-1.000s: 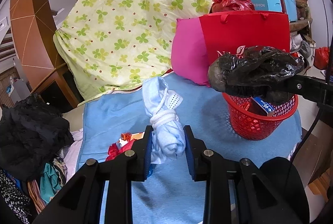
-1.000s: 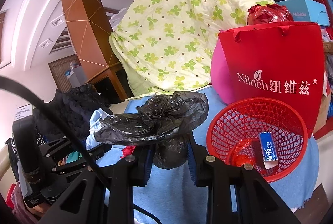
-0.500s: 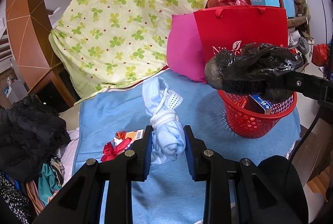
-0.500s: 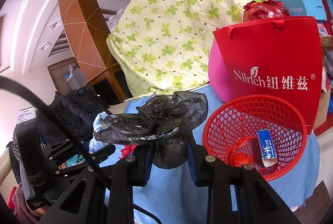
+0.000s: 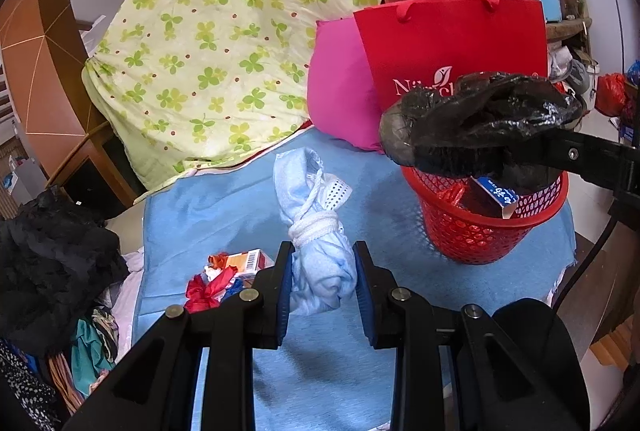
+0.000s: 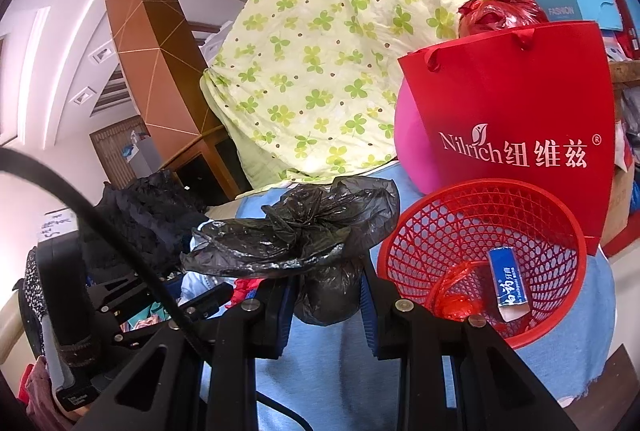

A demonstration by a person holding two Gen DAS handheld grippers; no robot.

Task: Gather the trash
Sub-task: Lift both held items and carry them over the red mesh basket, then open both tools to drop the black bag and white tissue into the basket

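My left gripper is shut on a knotted light blue bundle, held above the blue cloth. My right gripper is shut on a crumpled black plastic bag, held just left of the red mesh basket. In the left wrist view the black bag hangs over the basket's rim. The basket holds a blue toothpaste box and red wrapper. Red wrappers and a small carton lie on the cloth left of my left gripper.
A red paper bag and pink cushion stand behind the basket. A green clover quilt is piled at the back. Black clothing lies at the left. The cloth's edge drops off at the right.
My left gripper has lifted and drawn back slightly with the blue bundle, showing more of the wrappers and carton. The right gripper with the black bag has shifted slightly towards the basket.
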